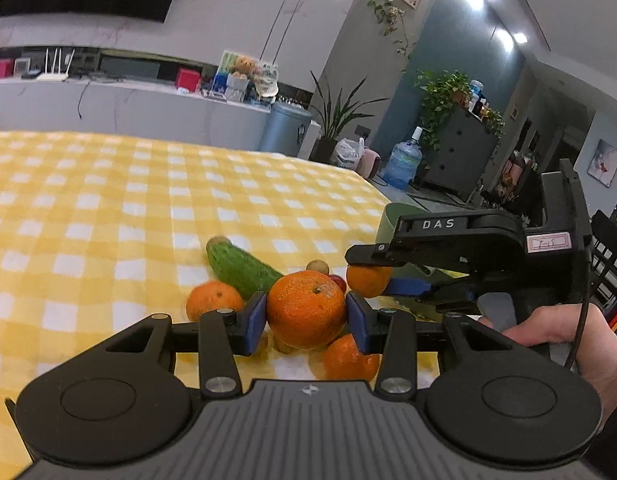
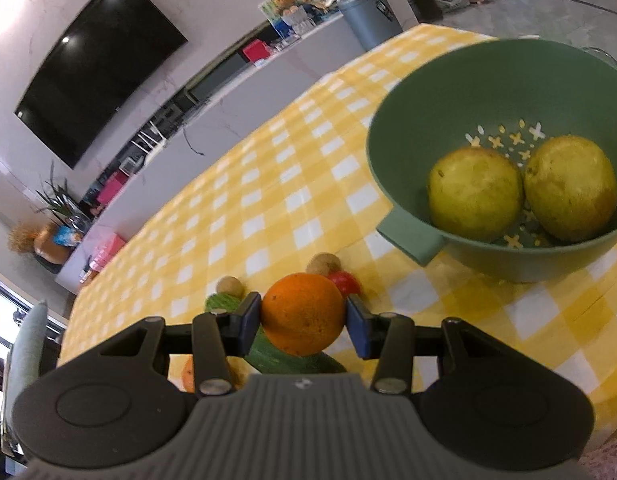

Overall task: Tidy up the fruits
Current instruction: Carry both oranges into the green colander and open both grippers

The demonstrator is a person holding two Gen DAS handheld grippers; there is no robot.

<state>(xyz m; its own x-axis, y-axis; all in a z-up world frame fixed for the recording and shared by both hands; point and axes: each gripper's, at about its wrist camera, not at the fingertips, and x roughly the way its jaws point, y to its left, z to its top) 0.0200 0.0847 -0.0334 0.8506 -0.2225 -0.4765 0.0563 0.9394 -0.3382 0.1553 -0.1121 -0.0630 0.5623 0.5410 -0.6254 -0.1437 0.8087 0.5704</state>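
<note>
Left gripper [image 1: 306, 320]: blue fingers [image 1: 254, 322] clamped on a large mandarin [image 1: 306, 308], cucumber [image 1: 240, 268] just beyond. Right gripper [image 2: 304, 320]: fingers [image 2: 358, 330] clamped on a smaller mandarin [image 2: 302, 314] raised off the desk [image 2: 268, 200], green colander [image 2: 500, 92] with two pears [image 2: 476, 194] ahead-right.

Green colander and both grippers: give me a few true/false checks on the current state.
1. The green colander holds two yellow-green fruits. True.
2. The right gripper is empty. False: it is shut on an orange.
3. The left gripper has an orange between its blue pads. True.
4. The cucumber is in the colander. False: it lies on the yellow checked tablecloth.
5. The colander holds oranges. False: none show inside it.
</note>
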